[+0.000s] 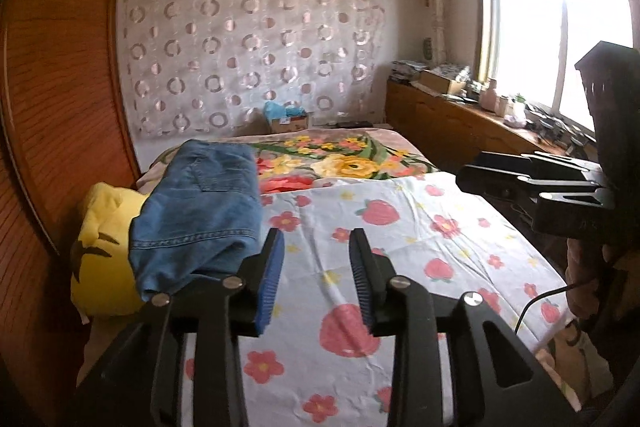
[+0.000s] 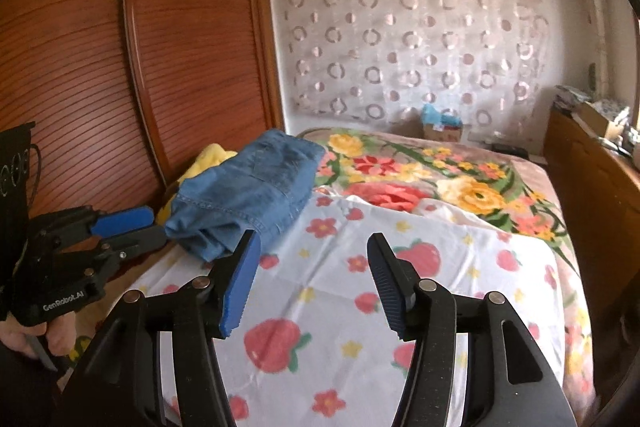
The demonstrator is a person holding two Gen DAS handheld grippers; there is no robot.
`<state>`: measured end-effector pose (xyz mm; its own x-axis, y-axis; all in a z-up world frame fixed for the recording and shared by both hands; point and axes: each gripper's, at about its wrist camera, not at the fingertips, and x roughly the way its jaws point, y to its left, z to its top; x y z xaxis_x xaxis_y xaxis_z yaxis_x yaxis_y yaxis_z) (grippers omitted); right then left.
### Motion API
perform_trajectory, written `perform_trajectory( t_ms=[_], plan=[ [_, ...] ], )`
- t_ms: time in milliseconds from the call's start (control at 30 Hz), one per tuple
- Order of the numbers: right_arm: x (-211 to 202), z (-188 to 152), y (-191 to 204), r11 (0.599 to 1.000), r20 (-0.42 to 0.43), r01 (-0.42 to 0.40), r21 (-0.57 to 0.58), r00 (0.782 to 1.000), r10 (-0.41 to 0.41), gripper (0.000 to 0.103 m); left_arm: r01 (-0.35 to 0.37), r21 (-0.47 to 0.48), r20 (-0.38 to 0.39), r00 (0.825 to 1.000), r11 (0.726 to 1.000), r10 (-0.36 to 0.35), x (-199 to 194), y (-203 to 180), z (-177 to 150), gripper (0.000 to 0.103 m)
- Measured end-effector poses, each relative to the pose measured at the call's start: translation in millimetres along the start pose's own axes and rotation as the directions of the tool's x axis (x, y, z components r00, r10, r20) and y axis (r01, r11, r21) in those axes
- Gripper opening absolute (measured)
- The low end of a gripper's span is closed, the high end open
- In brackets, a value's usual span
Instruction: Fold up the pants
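Observation:
Folded blue denim pants [image 1: 200, 203] lie in a stack at the left edge of the bed, partly on a yellow pillow [image 1: 100, 247]. They also show in the right wrist view [image 2: 252, 195]. My left gripper [image 1: 316, 267] is open and empty, just right of the pants' near end and above the strawberry sheet [image 1: 400, 247]. It also shows in the right wrist view [image 2: 136, 225], beside the pants' near end. My right gripper [image 2: 312, 279] is open and empty above the sheet [image 2: 360, 307], to the right of the pants. It shows in the left wrist view [image 1: 472, 173] at the bed's right side.
A wooden wardrobe [image 2: 140, 67] stands close along the bed's left side. A floral blanket [image 2: 440, 179] covers the far half of the bed. A wooden cabinet [image 1: 460, 123] with clutter runs along the right under the window. A cardboard box [image 1: 288, 121] sits past the bed's far end.

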<state>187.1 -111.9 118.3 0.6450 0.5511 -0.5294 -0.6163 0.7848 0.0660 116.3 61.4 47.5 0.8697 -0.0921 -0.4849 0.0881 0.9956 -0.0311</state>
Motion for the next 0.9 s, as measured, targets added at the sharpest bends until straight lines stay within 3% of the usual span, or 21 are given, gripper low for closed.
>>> perform_trajectory(
  t_ms=[133, 233, 500, 733, 900],
  plan=[
    [-21, -8, -7, 1.000, 0.023, 0.017, 0.021, 1.000, -0.018, 0.057, 0.007, 0.015, 0.021, 1.000, 1.000, -0.007, -13, -16, 2, 0.045],
    [-35, -13, -11, 0.999, 0.037, 0.026, 0.033, 0.999, -0.027, 0.057, 0.019, 0.005, 0.051, 0.999, 1.000, -0.019, -26, -21, 5, 0.060],
    [-71, -22, -18, 0.998, 0.077, 0.051, 0.045, 0.996, -0.054, 0.058, 0.015, 0.008, 0.091, 0.996, 1.000, -0.016, -53, -38, 10, 0.062],
    [-94, -27, -24, 0.996, 0.114, 0.070, 0.060, 0.991, -0.077, 0.070, -0.031, 0.027, 0.094, 0.995, 0.999, 0.028, -63, -57, 13, 0.063],
    [-108, -31, -27, 0.994, 0.125, 0.090, 0.064, 0.987, -0.097, 0.074, -0.005, 0.018, 0.090, 0.996, 1.000, 0.004, -67, -67, 10, 0.063]
  ],
)
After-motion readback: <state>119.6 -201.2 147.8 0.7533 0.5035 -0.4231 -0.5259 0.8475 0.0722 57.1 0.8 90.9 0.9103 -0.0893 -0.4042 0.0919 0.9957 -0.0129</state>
